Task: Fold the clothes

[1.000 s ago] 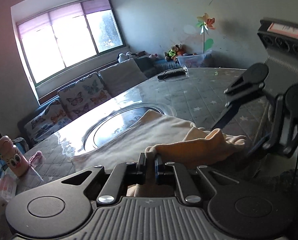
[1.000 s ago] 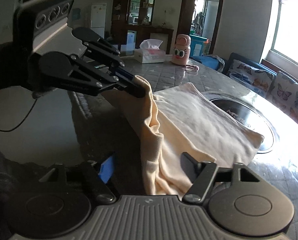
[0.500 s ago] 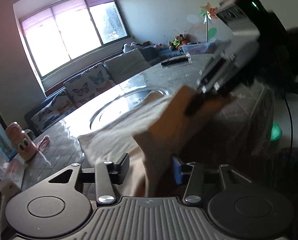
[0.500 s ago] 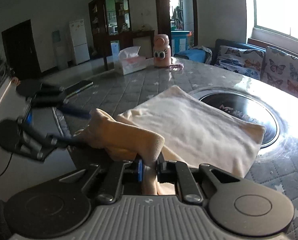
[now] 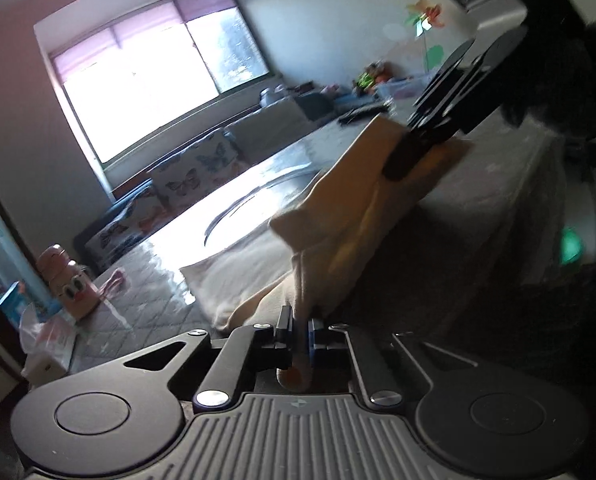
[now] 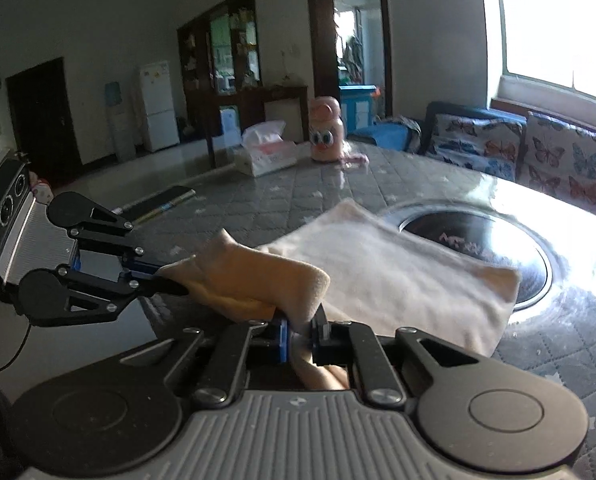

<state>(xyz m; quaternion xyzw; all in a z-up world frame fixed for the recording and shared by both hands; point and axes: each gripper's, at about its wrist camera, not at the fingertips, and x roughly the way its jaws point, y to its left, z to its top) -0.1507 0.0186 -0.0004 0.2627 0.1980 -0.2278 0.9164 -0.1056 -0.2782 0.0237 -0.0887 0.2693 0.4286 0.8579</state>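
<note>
Both grippers are closed on the near edge of the cream garment (image 6: 381, 276), and each has a pinch of cloth between its pads. In the right wrist view the right gripper (image 6: 299, 338) holds a bunched fold at 6 o'clock, and the left gripper (image 6: 166, 286) comes in from 9 o'clock and bites the same raised edge a little further along. In the left wrist view it is the reverse: the left gripper (image 5: 298, 330) clamps a narrow strip of cloth at 6 o'clock, and the right gripper (image 5: 407, 156) holds the edge up at 2 o'clock.

I judge that the two grips are set apart along one hem so that the cloth can be lifted as a straight line and carried over the rest of the garment, which makes a clean fold. The other half of the garment lies flat on the table (image 6: 569, 360) and partly covers the dark round inset (image 6: 497, 236) at 2 o'clock. It seems to work as an anchor.

The fabric looks soft and thick, perhaps fleece or knit, though motion blur makes this uncertain. It hangs in rounded folds, not sharp creases. The table has a quilted grey cover under a glossy sheet, so the garment may slide easily.
</note>
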